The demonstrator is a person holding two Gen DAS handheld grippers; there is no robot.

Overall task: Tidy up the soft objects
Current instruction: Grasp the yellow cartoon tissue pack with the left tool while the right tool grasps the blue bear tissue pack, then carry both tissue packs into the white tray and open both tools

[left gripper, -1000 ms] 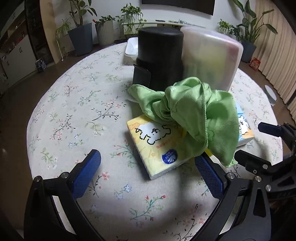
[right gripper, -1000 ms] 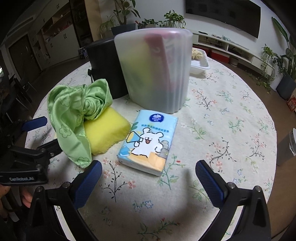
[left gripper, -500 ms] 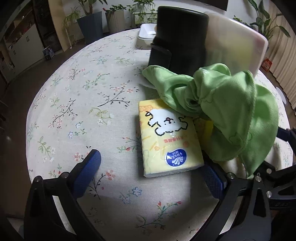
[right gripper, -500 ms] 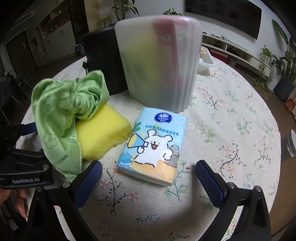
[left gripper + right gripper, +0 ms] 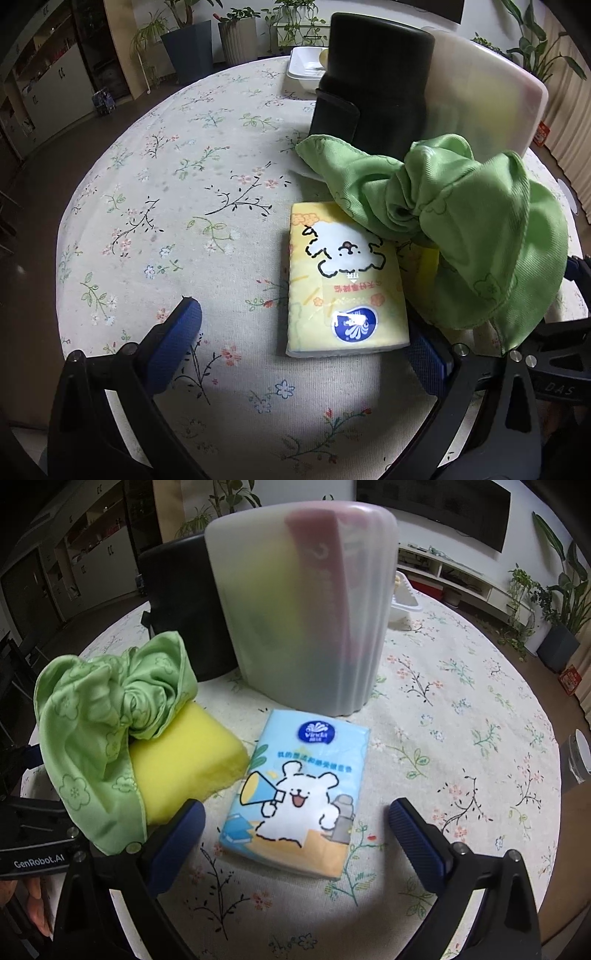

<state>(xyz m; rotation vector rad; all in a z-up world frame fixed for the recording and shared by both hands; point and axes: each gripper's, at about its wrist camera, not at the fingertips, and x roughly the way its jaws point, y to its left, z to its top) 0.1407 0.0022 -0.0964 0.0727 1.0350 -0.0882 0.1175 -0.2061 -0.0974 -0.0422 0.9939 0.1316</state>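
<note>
Two tissue packs on the floral tabletop (image 5: 155, 192): a yellow pack (image 5: 343, 284) at centre of the left wrist frame, a blue pack (image 5: 299, 794) at centre of the right wrist frame. One green cloth (image 5: 107, 720), bunched, draped over one yellow sponge (image 5: 188, 768) at left of the right wrist frame, just beside the blue pack; same cloth (image 5: 461, 229) at right of the left wrist frame, overlapping the yellow pack's upper right corner

Two bins standing side by side: a black bin (image 5: 373, 85), contents hidden, and a frosted bin (image 5: 306, 609) with something yellow-green and something red showing blurred through its wall. One white tray (image 5: 306, 68) behind the black bin at the top of the frame, contents unclear

Left gripper (image 5: 303, 347) wide open, holding nothing, straddling the yellow pack's near end. Right gripper (image 5: 295, 830) wide open, holding nothing, straddling the blue pack's near end

Compared with a second ago: both grippers closer in, each pack larger and lower in its frame; packs, cloth, sponge and bins unmoved on the tabletop
</note>
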